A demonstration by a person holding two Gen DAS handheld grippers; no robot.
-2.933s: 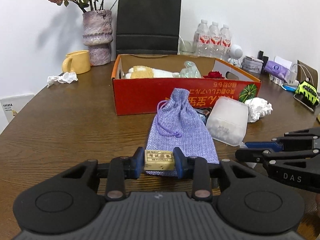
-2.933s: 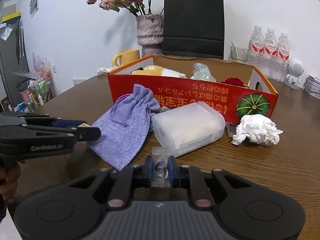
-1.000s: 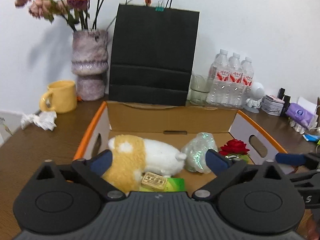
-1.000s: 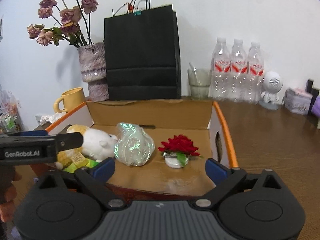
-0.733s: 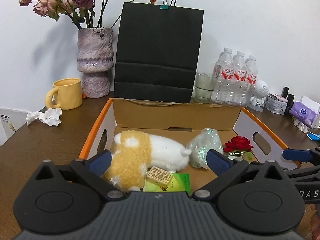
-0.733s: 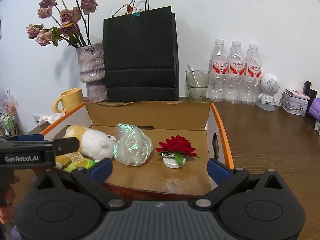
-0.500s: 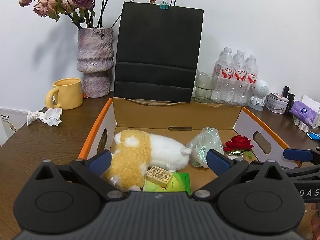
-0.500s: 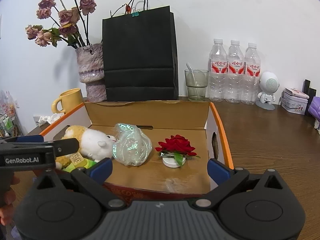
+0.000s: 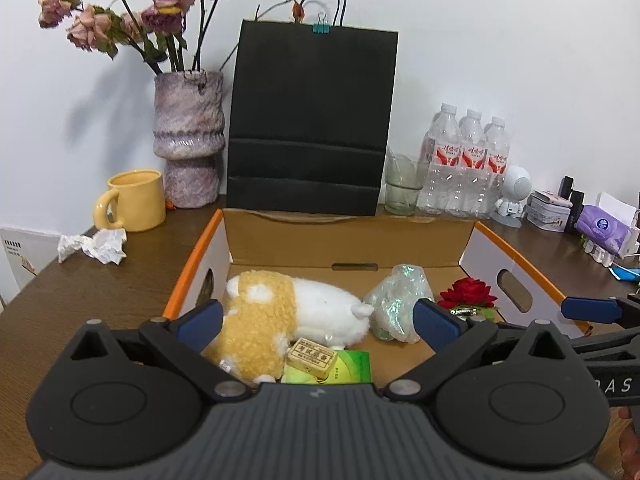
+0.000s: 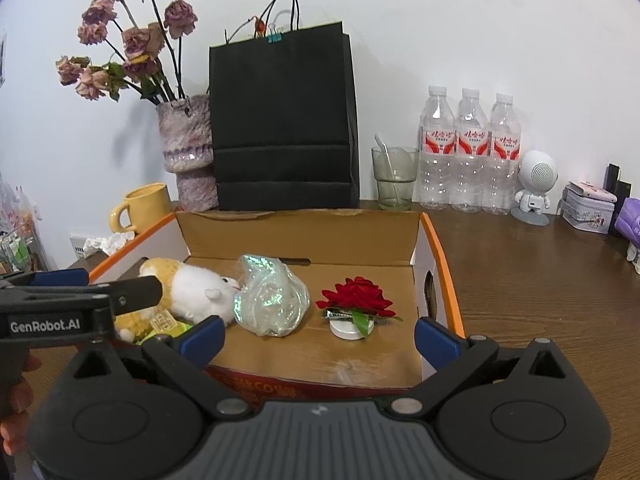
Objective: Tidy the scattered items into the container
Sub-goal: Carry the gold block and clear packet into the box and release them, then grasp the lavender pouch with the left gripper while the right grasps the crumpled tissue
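Observation:
The cardboard box [image 9: 192,264] with an orange rim sits just ahead of both grippers. In it lie a yellow-and-white plush toy [image 9: 280,312], a shiny crumpled plastic bag [image 9: 400,296], a red rose [image 10: 354,296] on a white tin, and a small tan block [image 9: 312,358] resting on a green packet [image 9: 344,368]. A clear wrapper [image 10: 352,366] seems to lie on the box floor near the front wall. My left gripper [image 9: 316,318] is open above the box's left half, holding nothing. My right gripper [image 10: 320,336] is open over the front wall, also holding nothing.
Behind the box stand a black paper bag [image 9: 312,120], a vase [image 9: 188,148] of dried flowers, a yellow mug [image 9: 134,200], a glass [image 10: 394,178] and three water bottles [image 10: 468,152]. Crumpled tissue [image 9: 94,246] lies at left. A white figurine [image 10: 536,184] and tin [image 10: 588,210] sit at right.
Earlier the left gripper was shut on the tan block and the right on a wrapped sweet over the table. Both moved over the box, opened, and the block now lies inside.

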